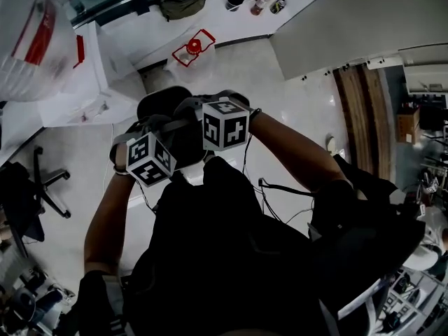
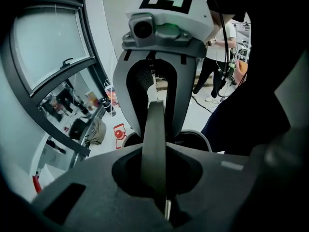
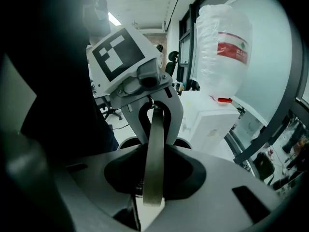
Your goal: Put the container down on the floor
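Note:
A dark round container (image 1: pixel 162 105) hangs in front of my chest, well above the pale floor (image 1: pixel 294 110). Its grey lid (image 2: pixel 96 178) fills the bottom of both gripper views, and a grey handle band (image 2: pixel 155 139) arches over the lid's hollow. My left gripper (image 1: pixel 152 133) comes in from the left and is shut on one end of that band (image 2: pixel 165 210). My right gripper (image 1: pixel 190 112) faces it across the lid; the band's (image 3: pixel 153 149) other end runs down between its jaws (image 3: pixel 145 208), which are closed on it. Each gripper's marker cube shows in the other's view.
A white water dispenser (image 1: pixel 84 82) with a big clear bottle (image 3: pixel 223 52) stands at the left. A red-framed object (image 1: pixel 194 46) lies on the floor ahead, an office chair (image 1: pixel 47 180) is at the left, and a wooden strip (image 1: pixel 364 117) at the right. Cables trail by my feet.

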`<action>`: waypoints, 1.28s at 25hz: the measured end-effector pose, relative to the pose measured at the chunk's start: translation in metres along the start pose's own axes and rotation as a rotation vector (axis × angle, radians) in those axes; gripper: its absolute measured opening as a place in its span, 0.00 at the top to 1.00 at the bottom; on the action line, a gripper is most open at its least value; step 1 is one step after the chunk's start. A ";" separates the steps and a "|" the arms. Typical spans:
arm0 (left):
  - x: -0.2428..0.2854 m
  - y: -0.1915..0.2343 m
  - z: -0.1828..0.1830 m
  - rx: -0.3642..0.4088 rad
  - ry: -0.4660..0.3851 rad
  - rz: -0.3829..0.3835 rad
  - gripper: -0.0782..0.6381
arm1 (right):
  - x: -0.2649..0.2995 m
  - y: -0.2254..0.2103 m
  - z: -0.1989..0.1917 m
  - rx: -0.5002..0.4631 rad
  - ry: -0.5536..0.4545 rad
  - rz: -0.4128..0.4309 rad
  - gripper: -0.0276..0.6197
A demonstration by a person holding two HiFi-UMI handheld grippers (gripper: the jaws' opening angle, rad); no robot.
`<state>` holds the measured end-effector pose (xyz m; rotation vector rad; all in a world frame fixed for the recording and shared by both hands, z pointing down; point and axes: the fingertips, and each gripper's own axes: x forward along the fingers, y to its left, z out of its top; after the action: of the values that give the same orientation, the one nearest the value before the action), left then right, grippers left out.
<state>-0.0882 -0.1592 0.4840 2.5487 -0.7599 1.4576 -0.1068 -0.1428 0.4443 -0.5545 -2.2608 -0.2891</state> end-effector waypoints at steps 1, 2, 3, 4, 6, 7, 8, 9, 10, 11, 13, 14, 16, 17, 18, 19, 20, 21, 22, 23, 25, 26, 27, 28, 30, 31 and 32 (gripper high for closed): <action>0.002 0.002 -0.001 -0.008 0.005 -0.001 0.86 | 0.001 -0.002 -0.002 0.002 0.011 0.002 0.82; 0.005 0.003 -0.002 -0.015 0.010 -0.002 0.86 | 0.003 -0.004 -0.004 0.005 0.021 0.003 0.82; 0.007 0.004 -0.003 -0.022 0.013 -0.004 0.86 | 0.005 -0.006 -0.006 0.010 0.029 0.005 0.82; 0.009 0.004 -0.005 -0.027 0.018 -0.007 0.86 | 0.007 -0.006 -0.009 0.017 0.037 0.007 0.82; 0.015 0.004 -0.009 -0.030 0.027 -0.014 0.86 | 0.012 -0.007 -0.013 0.026 0.053 0.012 0.82; 0.018 0.004 -0.010 -0.031 0.032 -0.016 0.86 | 0.014 -0.007 -0.016 0.028 0.060 0.012 0.82; 0.020 0.004 -0.012 -0.032 0.036 -0.018 0.86 | 0.016 -0.007 -0.018 0.031 0.063 0.011 0.82; 0.023 0.004 -0.013 -0.035 0.038 -0.020 0.86 | 0.017 -0.008 -0.020 0.036 0.061 0.006 0.82; 0.025 0.004 -0.013 -0.039 0.040 -0.023 0.86 | 0.018 -0.009 -0.022 0.042 0.055 0.000 0.82; 0.028 0.005 -0.014 -0.044 0.042 -0.029 0.86 | 0.019 -0.011 -0.024 0.049 0.047 -0.007 0.82; 0.034 0.008 -0.017 -0.055 0.048 -0.045 0.85 | 0.022 -0.015 -0.029 0.060 0.036 -0.015 0.82; 0.037 0.008 -0.018 -0.061 0.050 -0.050 0.85 | 0.023 -0.016 -0.031 0.061 0.033 -0.014 0.83; 0.042 0.010 -0.020 -0.073 0.042 -0.049 0.85 | 0.026 -0.017 -0.034 0.056 0.027 -0.006 0.83; 0.044 0.011 -0.021 -0.084 0.033 -0.046 0.85 | 0.026 -0.019 -0.036 0.051 0.024 -0.005 0.83; 0.046 0.013 -0.022 -0.100 0.025 -0.043 0.84 | 0.028 -0.021 -0.037 0.048 0.022 -0.005 0.83; 0.049 0.016 -0.024 -0.122 0.020 -0.042 0.83 | 0.029 -0.023 -0.039 0.045 0.022 -0.006 0.83; 0.052 0.019 -0.027 -0.146 0.017 -0.043 0.81 | 0.032 -0.025 -0.041 0.042 0.022 -0.006 0.83; 0.055 0.022 -0.030 -0.170 0.017 -0.045 0.78 | 0.034 -0.028 -0.042 0.038 0.022 -0.005 0.83; 0.058 0.024 -0.033 -0.193 0.019 -0.048 0.75 | 0.037 -0.029 -0.045 0.035 0.023 -0.003 0.83; 0.060 0.026 -0.037 -0.217 0.023 -0.052 0.72 | 0.039 -0.030 -0.048 0.034 0.023 0.001 0.83; 0.065 0.029 -0.046 -0.265 0.040 -0.043 0.68 | 0.043 -0.030 -0.056 0.044 0.021 0.008 0.83; 0.066 0.032 -0.052 -0.286 0.047 -0.026 0.65 | 0.044 -0.033 -0.060 0.050 0.017 0.007 0.83; 0.067 0.037 -0.058 -0.308 0.050 -0.006 0.63 | 0.046 -0.036 -0.064 0.057 0.011 0.004 0.83; 0.068 0.041 -0.064 -0.331 0.048 0.014 0.62 | 0.047 -0.040 -0.068 0.064 0.007 0.001 0.83; 0.070 0.047 -0.076 -0.378 0.043 0.047 0.63 | 0.051 -0.047 -0.077 0.078 0.004 -0.004 0.83; 0.070 0.049 -0.082 -0.402 0.039 0.064 0.63 | 0.054 -0.050 -0.082 0.083 0.003 -0.005 0.83; 0.069 0.052 -0.089 -0.429 0.031 0.083 0.63 | 0.058 -0.052 -0.085 0.087 0.001 -0.006 0.83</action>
<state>-0.1535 -0.2002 0.5807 2.1895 -1.0535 1.1934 -0.1124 -0.2031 0.5430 -0.5020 -2.2625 -0.1925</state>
